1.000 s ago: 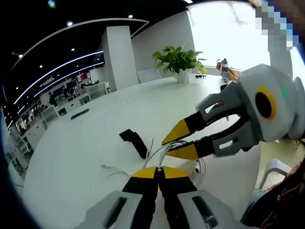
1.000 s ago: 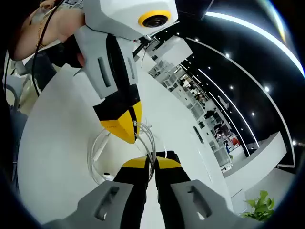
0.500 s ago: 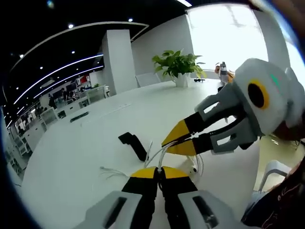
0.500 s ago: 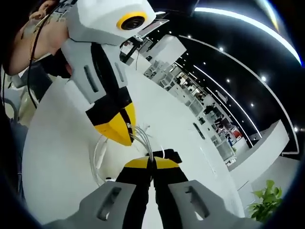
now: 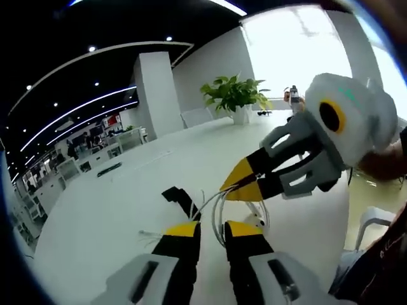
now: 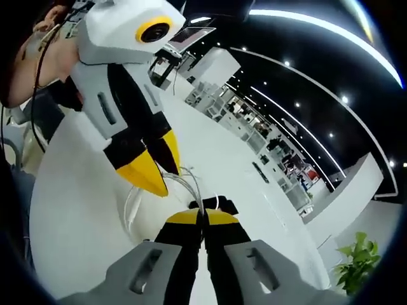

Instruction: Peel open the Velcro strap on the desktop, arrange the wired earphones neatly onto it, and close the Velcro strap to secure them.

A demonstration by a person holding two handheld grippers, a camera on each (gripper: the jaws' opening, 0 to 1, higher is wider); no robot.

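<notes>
Left hand-held gripper [image 5: 211, 230] at bottom centre of the left gripper view: jaws spread, nothing between them. Right hand-held gripper [image 6: 202, 219] at bottom centre of the right gripper view: jaws pressed together, pinching the white wired earphones [image 6: 191, 187]; seen also at centre right of the left gripper view, cable loops hanging from its tips. Earphones gathered in a loose coil, lifted partly off the white surface [image 5: 114, 210], just above the lower centre. Black Velcro strap [image 5: 180, 199] lying flat on the surface just beyond the coil, apart from it; open or closed not discernible. Judged: coiling underway; placing on strap and closing still outstanding. Farther off, upper centre: potted plant [image 5: 234, 95] and bottle [image 5: 294, 98], well clear. No obstruction noted.
</notes>
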